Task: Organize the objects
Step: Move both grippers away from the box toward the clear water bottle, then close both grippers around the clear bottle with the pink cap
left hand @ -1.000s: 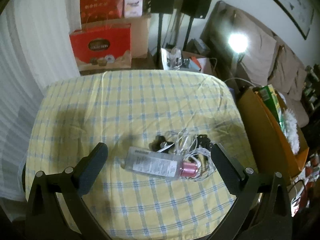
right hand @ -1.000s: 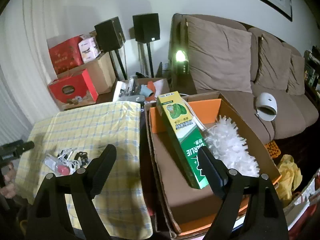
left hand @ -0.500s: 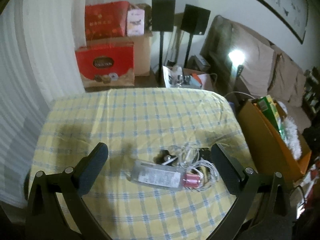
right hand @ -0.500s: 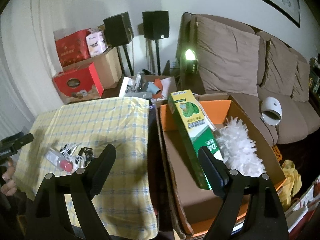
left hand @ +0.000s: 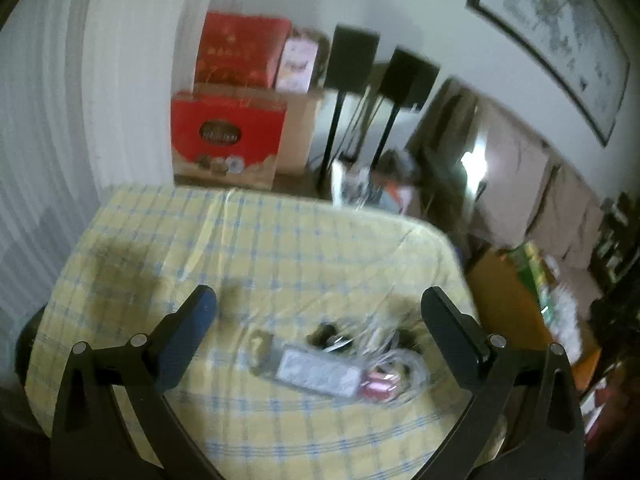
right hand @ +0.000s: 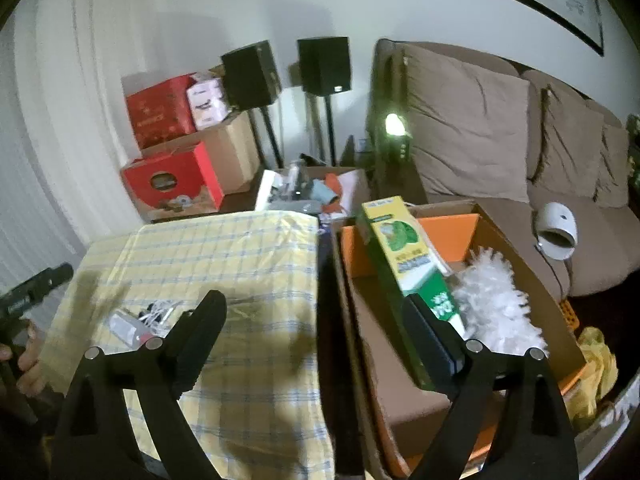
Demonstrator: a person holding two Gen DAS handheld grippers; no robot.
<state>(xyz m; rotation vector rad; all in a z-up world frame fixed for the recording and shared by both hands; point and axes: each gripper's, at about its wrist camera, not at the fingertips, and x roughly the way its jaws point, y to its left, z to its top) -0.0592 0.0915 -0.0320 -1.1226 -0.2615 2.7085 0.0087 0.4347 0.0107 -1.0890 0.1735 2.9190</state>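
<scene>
A clear bottle (left hand: 316, 372) with a pink cap lies on its side on the yellow checked table (left hand: 300, 248), against a tangle of white cables (left hand: 384, 344) and small black items. My left gripper (left hand: 318, 298) hangs open above and behind them, touching nothing. The view is blurred. In the right wrist view the same bottle (right hand: 126, 326) and cables (right hand: 158, 310) lie at the table's left. My right gripper (right hand: 314, 302) is over the gap between table (right hand: 224, 256) and cardboard box (right hand: 356, 248), its jaws opening with nothing between them.
The box holds a green and yellow carton (right hand: 404, 252) and a white duster (right hand: 492, 300). A brown sofa (right hand: 472, 148) stands behind it. Red boxes (right hand: 172, 180) and speakers on stands (right hand: 324, 64) fill the far corner. A hand (right hand: 28, 360) holding the left gripper shows at the left edge.
The left wrist view has swung, so the bottle and cables sit lower and the wall fills more of the picture. The right wrist view has shifted slightly, and the right jaws stand a little wider.
</scene>
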